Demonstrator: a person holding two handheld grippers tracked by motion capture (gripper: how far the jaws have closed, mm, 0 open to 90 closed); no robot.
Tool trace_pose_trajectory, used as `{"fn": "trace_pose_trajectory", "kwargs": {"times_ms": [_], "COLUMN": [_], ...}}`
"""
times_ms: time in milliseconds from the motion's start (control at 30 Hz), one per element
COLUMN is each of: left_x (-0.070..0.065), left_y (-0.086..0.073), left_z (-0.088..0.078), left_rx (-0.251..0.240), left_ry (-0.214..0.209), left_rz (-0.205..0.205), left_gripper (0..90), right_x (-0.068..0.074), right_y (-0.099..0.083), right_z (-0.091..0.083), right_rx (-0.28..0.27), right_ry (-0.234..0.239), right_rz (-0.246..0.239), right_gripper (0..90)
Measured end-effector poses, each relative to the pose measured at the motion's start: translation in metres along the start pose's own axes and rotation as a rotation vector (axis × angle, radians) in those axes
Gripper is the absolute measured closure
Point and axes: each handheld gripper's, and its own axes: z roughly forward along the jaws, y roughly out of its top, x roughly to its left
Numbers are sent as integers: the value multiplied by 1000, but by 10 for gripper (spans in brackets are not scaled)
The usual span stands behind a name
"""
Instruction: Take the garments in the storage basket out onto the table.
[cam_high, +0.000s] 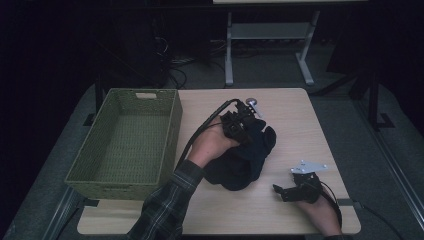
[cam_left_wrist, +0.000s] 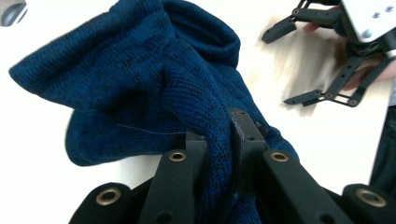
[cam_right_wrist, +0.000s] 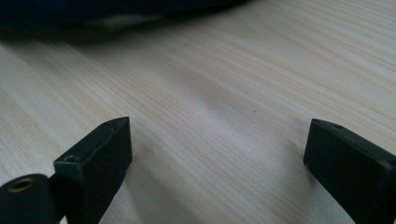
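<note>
Pale wood table (cam_high: 280, 210) in a dark room: a green woven basket (cam_high: 127, 142) stands at its left edge; beside it the left tongs (cam_left_wrist: 219, 140) are pinching a fold of the dark blue knit garment (cam_left_wrist: 140, 79) heaped mid-table; the right tongs (cam_right_wrist: 217, 154), spread wide, rest near the front right corner

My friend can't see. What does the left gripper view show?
The left tool pinches a fold of a dark blue knitted cloth that lies bunched on a pale table. Farther off, the right tool stands open.
</note>
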Motion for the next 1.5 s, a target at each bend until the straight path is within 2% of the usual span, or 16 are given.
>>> {"fn": "trace_pose_trajectory", "kwargs": {"times_ms": [267,467,600,800,900,967,1133,1300,1400,1500], "left_x": [0,1,5,12,14,16,15,13,11,9], "left_y": [-2,-3,-7,-13,-15,-15,-15,-15,-18,-23], "left_z": [25,50,62,68,68,65,48,25,11,-2], "left_rx": [13,67,73,63,64,58,-3,-40,-67,-80], "left_ry": [-23,-31,-38,-56,-56,-63,-45,-15,7,13], "left_rz": [-10,-14,-31,-61,-72,-80,-80,-76,-76,-81], "left_gripper": [793,788,772,714,637,544,390,327,329,380], "right_x": [0,0,0,0,0,0,0,0,0,0], "right_y": [0,0,0,0,0,0,0,0,0,0], "right_z": [0,0,0,0,0,0,0,0,0,0], "right_rx": [1,1,1,-2,-4,-4,1,2,2,0], "right_ry": [0,1,0,2,0,1,0,-2,-3,-1], "right_rz": [-2,-1,0,3,0,0,1,-2,-2,-1], "right_gripper": [74,74,74,74,74,74,74,74,74,74]}}
